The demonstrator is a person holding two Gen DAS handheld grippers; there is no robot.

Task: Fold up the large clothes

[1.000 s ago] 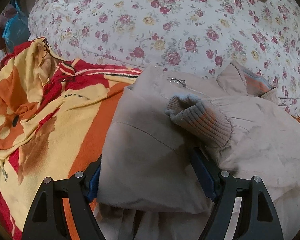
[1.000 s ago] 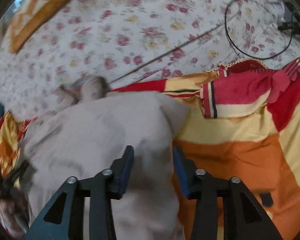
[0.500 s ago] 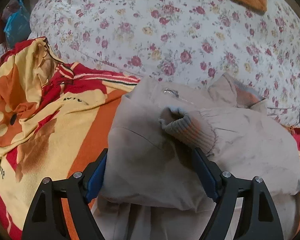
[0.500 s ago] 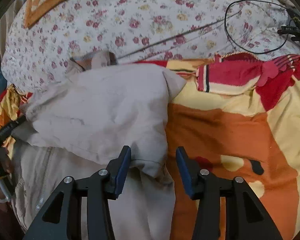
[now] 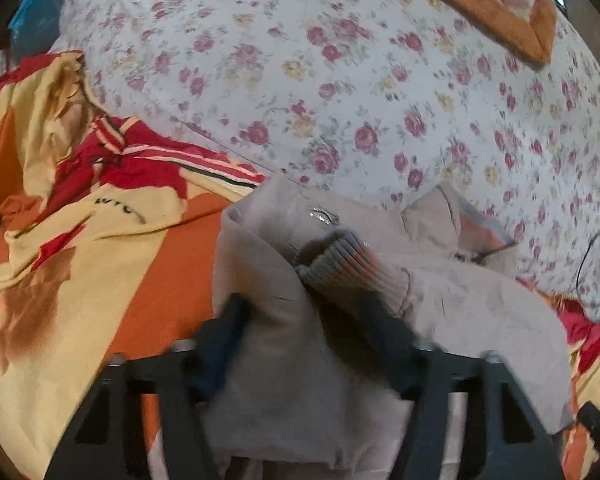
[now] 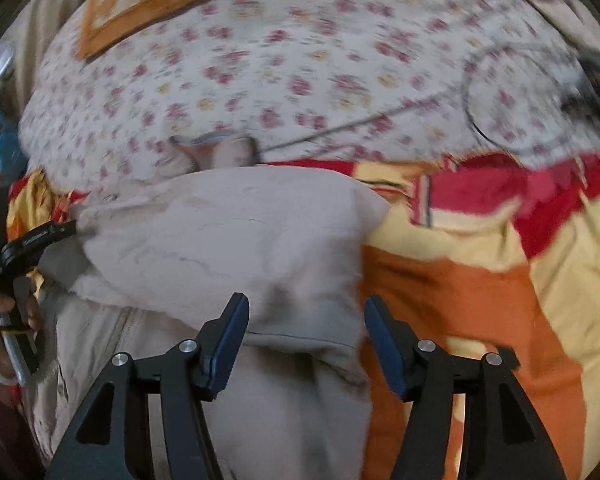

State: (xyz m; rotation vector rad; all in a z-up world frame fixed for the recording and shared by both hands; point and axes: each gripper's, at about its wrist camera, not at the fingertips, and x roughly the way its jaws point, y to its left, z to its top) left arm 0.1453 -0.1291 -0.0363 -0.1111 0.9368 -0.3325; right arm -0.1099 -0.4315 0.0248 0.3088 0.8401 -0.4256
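A beige zip-front jacket (image 5: 284,360) lies part-folded on an orange, yellow and red patterned blanket (image 5: 100,248), which in turn lies over a white bedsheet printed with red roses (image 5: 340,80). In the left wrist view the jacket fills the lower centre; a ribbed knit cuff (image 5: 344,268) in grey and orange sits on top of the folded panel, and a metal zip pull (image 5: 322,216) shows just above it at 12 o'clock from the cuff. The left gripper (image 5: 304,312) has just been closing, its jaws partly drawn in with a bunched fold of the jacket between them; the picture is blurred there, and the fingers appear to press into the cloth on both sides. In the right wrist view the right gripper (image 6: 306,324) has just been opening: its jaws stand spread, the blue-padded fingers (image 6: 228,340) clear of the cloth, with the jacket's lower edge lying under and between them. The left gripper's black body (image 6: 24,248) shows at 9 o'clock in that view, held by a hand (image 6: 0,320) and touching the jacket's far side. An orange-bordered quilted cushion (image 6: 152,0) lies at 11 o'clock on the bedsheet. A thin dark cable (image 6: 480,120) loops across the sheet at 2 o'clock.
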